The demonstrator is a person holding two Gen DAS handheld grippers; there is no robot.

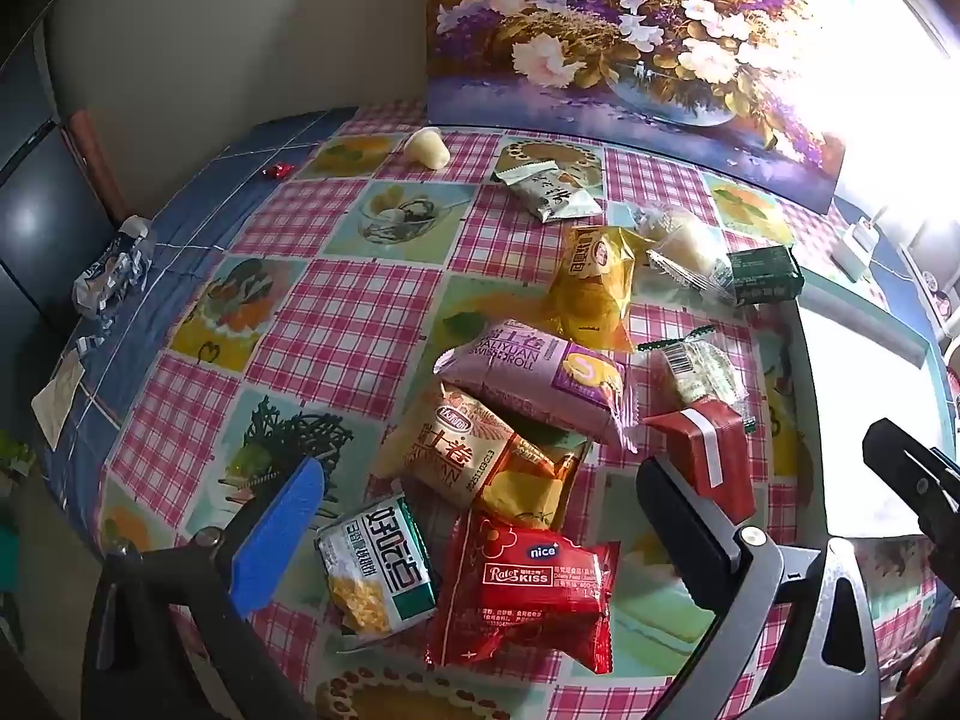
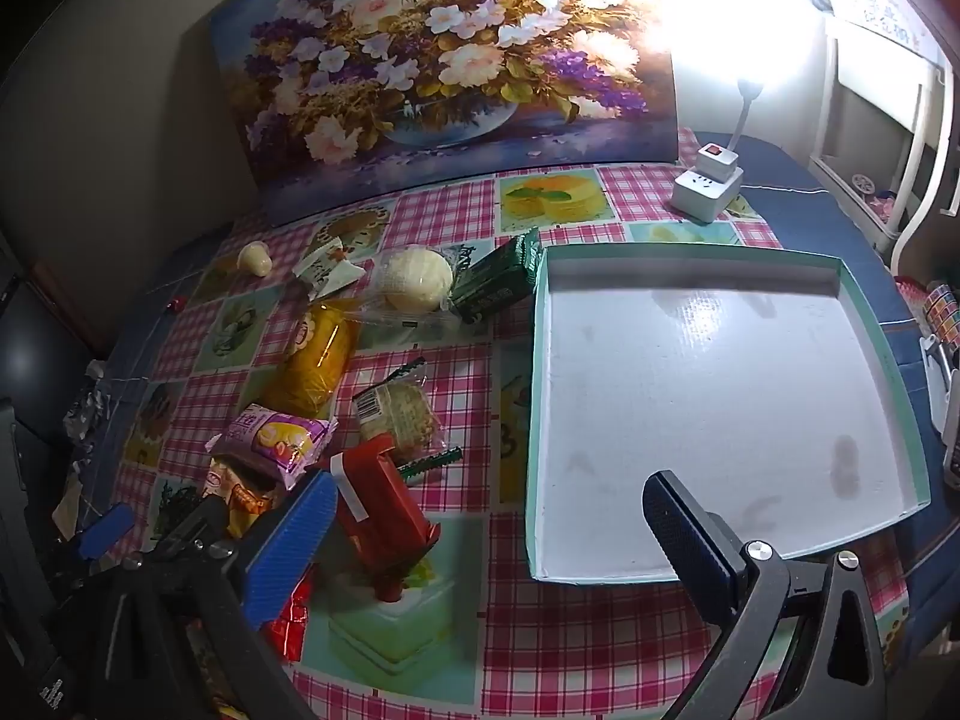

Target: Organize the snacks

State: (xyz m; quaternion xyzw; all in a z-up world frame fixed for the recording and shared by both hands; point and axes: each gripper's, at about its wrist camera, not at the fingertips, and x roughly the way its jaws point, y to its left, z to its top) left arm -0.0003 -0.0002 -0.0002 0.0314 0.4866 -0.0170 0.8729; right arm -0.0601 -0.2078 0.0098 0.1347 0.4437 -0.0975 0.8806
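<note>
While two claws gape, one tray (image 2: pixel 888 360) sits beside one red box (image 2: pixel 384 498).

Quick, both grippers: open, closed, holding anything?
Left gripper: open wide, holding nothing, above the snack packets.
Right gripper: open wide, holding nothing, beside the empty tray.

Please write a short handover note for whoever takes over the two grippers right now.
Left gripper: open, empty, above the snack pile.
Right gripper: open, empty, near the tray's front left corner.
Tray: on the right of the table, nothing in it.
Snacks: all on the tablecloth left of the tray, including the red Kiss pack, pink Swiss roll, red box, yellow pack, green pack and round white bun.
Done: nothing sorted yet.
Left: move every snack into the tray.
</note>
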